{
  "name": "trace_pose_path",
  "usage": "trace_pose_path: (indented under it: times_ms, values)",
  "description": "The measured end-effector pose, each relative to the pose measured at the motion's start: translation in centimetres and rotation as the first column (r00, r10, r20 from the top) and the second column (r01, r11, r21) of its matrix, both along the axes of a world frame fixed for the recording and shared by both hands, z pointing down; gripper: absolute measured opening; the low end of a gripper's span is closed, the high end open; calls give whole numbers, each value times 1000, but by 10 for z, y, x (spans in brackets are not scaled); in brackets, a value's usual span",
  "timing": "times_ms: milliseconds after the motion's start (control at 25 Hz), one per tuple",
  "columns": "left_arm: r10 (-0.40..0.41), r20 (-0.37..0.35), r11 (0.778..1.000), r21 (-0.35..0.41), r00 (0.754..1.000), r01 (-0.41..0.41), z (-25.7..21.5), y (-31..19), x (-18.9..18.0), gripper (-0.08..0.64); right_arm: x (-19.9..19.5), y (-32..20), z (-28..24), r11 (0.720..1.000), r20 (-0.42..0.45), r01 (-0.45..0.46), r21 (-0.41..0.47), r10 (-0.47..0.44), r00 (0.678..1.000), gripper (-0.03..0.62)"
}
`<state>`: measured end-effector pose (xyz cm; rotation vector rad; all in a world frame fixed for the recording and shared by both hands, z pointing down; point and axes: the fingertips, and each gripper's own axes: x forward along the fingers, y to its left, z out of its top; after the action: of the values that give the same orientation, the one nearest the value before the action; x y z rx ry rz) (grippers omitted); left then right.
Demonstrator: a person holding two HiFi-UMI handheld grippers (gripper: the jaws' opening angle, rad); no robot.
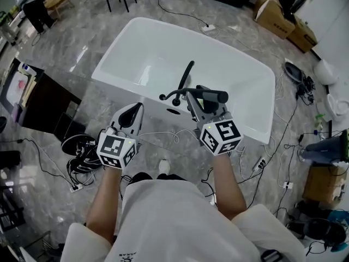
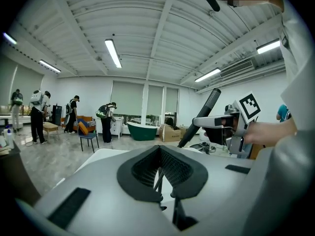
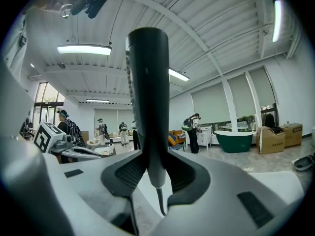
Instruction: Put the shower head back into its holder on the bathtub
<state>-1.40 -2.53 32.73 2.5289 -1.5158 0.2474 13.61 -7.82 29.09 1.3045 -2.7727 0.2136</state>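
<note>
Shower head (image 3: 147, 97): black wand, clamped between the pads of my right gripper (image 1: 203, 96), above the near rim of the white bathtub (image 1: 218, 64), just beside the black faucet (image 1: 184, 83). My left gripper (image 1: 132, 112): jaws together, empty, near that rim.

Both arms reach forward, grippers side by side and apart.
The left gripper (image 1: 130, 115) points ahead, its fingers together with nothing between them. The right gripper (image 1: 204, 103), slightly farther out, has its fingers clamped on the shower head (image 3: 147, 102). Both forearms are bare, with the elbows bent near the body.
</note>
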Motion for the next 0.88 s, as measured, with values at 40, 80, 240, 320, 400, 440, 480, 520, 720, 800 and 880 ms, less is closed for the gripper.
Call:
trace_pose_path:
  times_ms: [40,80,240,320,400,440,480,520,720,800,880]
  values:
    - [-1,1,1000,-1,1000,1,0,-2,0,11,-1,-2,1,1000,1,2,-3,-2,1000,143]
    - [-1,4,1000,-3,1000,1,1,-3,0,11,-1,-4,2,1000,3,3,-6,-3,1000,143]
    - [-6,9,1000,-6,1000,6,3,-5,0,11,-4,-5,4,1000,8,11,-6,-11,1000,143]
    - [-7,8,1000,-6,1000,7,4,-6,-1,11,-6,-6,7,1000,5,13,-10,-13,1000,143]
    - [-6,7,1000,-4,1000,6,3,-9,-3,11,-8,-8,8,1000,0,15,-17,-15,1000,143]
    - [-6,6,1000,-3,1000,6,2,-11,-4,11,-9,-9,9,1000,-5,16,-21,-16,1000,143]
    - [-5,4,1000,-3,1000,5,2,-13,-5,11,-10,-10,11,1000,-11,15,-23,-15,1000,143]
    - [-5,3,1000,-2,1000,5,2,-15,-7,11,-11,-10,13,1000,-17,14,-27,-14,1000,143]
    - [0,-3,1000,-15,1000,0,10,-25,-14,11,-17,-16,23,999,-24,10,-44,-11,1000,143]
    - [5,-6,1000,-25,1000,-5,14,-33,-16,11,-20,-22,28,998,-28,5,-55,-6,1000,143]
    - [15,-7,999,-35,1000,-16,19,-42,-17,11,-22,-28,34,998,-33,-1,-70,-1,999,143]
